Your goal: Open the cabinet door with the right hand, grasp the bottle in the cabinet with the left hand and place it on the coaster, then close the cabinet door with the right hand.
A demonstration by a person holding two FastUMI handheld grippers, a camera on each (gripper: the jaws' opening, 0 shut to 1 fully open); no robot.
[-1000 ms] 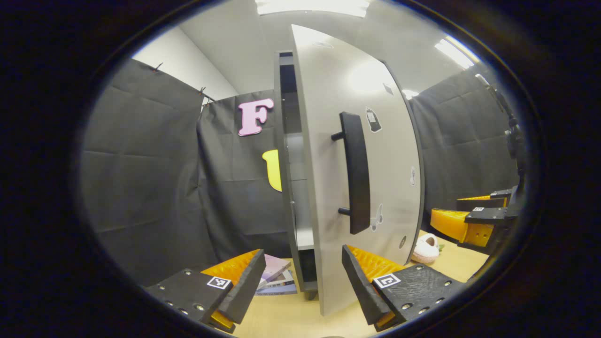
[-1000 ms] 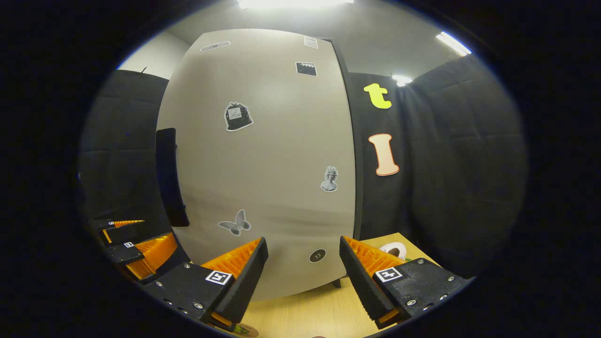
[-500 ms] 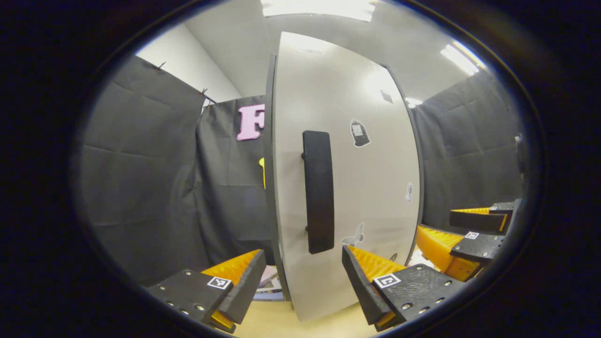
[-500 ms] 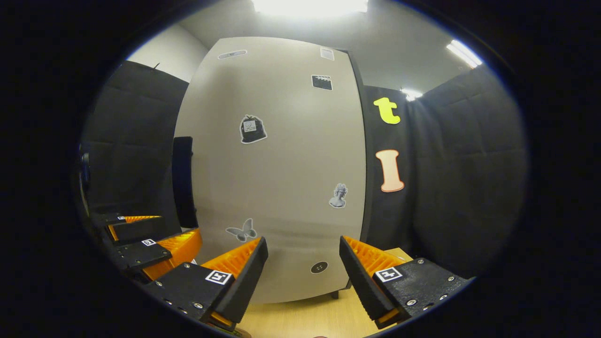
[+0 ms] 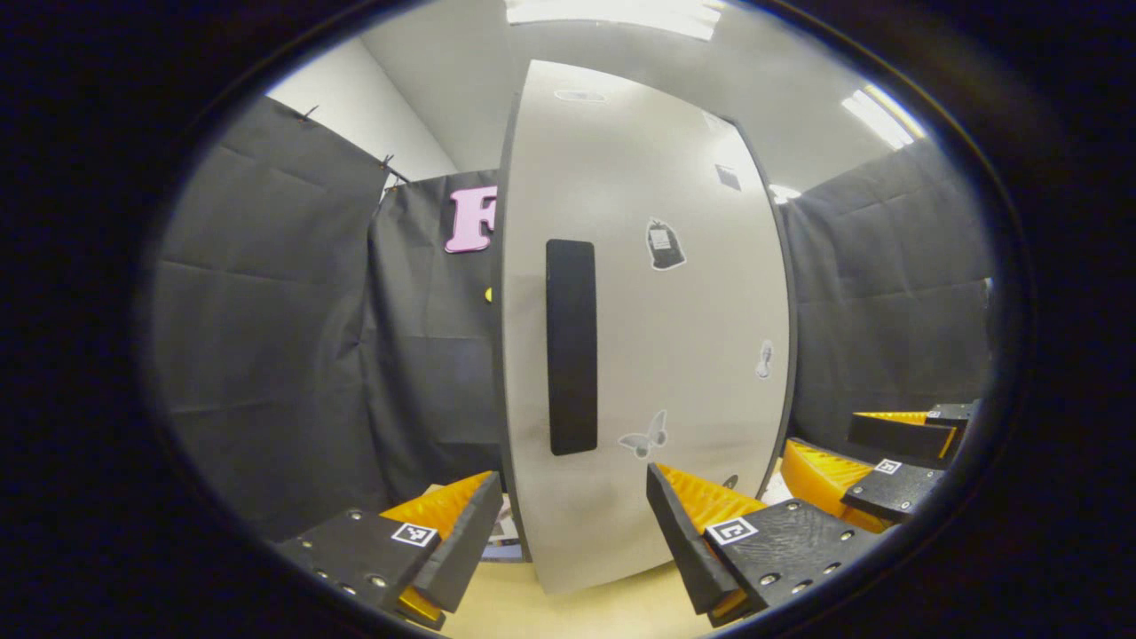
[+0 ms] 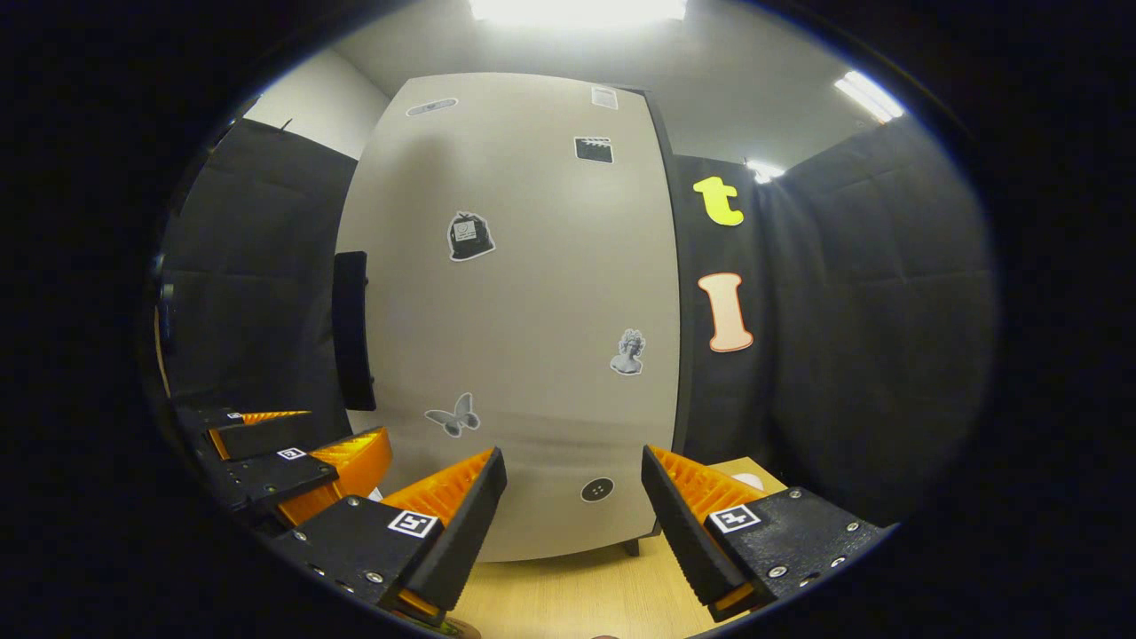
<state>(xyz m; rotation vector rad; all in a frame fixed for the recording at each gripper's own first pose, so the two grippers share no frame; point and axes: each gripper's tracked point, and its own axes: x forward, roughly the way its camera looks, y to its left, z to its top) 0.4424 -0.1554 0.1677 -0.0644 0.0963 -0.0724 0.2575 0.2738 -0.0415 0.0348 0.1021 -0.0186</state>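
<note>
Cabinet door (image 5: 639, 355) flush with frame; left gripper (image 5: 572, 524), right gripper (image 6: 572, 519) spread wide, empty

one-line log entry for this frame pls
cabinet door: closed, flush | handle: free | left gripper: open, holds nothing | right gripper: open, off the door | bottle, coaster: unseen

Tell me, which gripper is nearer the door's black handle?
Left. The left gripper faces the handle straight on; the right gripper faces the door panel, handle off to its left.
</note>
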